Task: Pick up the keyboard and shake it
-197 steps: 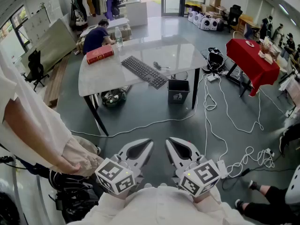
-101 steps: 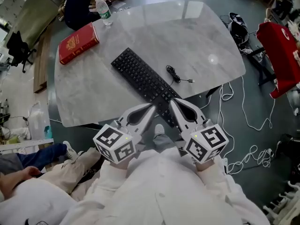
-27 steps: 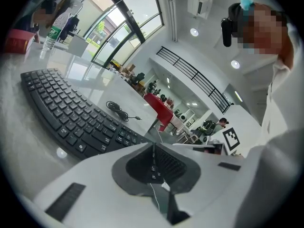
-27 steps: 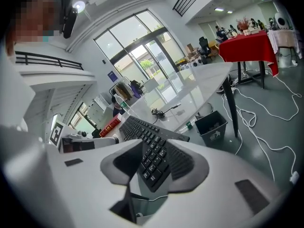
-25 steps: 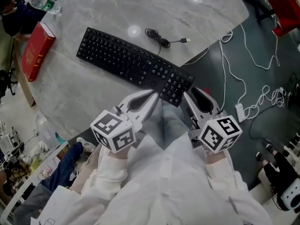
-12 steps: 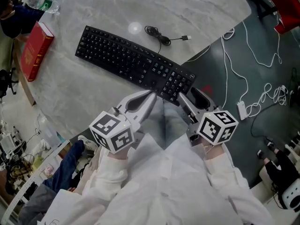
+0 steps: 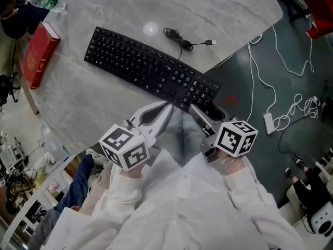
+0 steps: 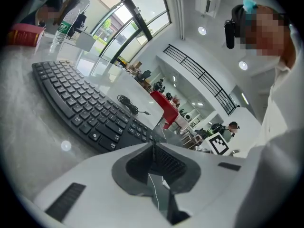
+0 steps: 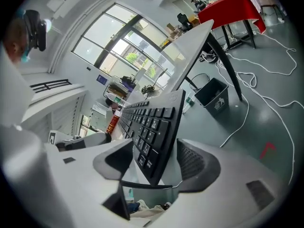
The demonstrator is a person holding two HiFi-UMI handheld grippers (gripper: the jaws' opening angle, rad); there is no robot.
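Your right claw (image 7: 204,110) gapes around the keyboard's (image 7: 151,69) end at the bench (image 7: 104,119) edge; your left claw (image 7: 165,108) is clenched, empty. It is probably light, stiff and long, so clamp that edge firmly.

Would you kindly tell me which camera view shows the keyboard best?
The head view: the keyboard lies on the table, seen end to end. The left gripper view shows its keys slantwise beyond the shut left gripper. The right gripper view shows only one end, standing between the parted jaws of the right gripper.
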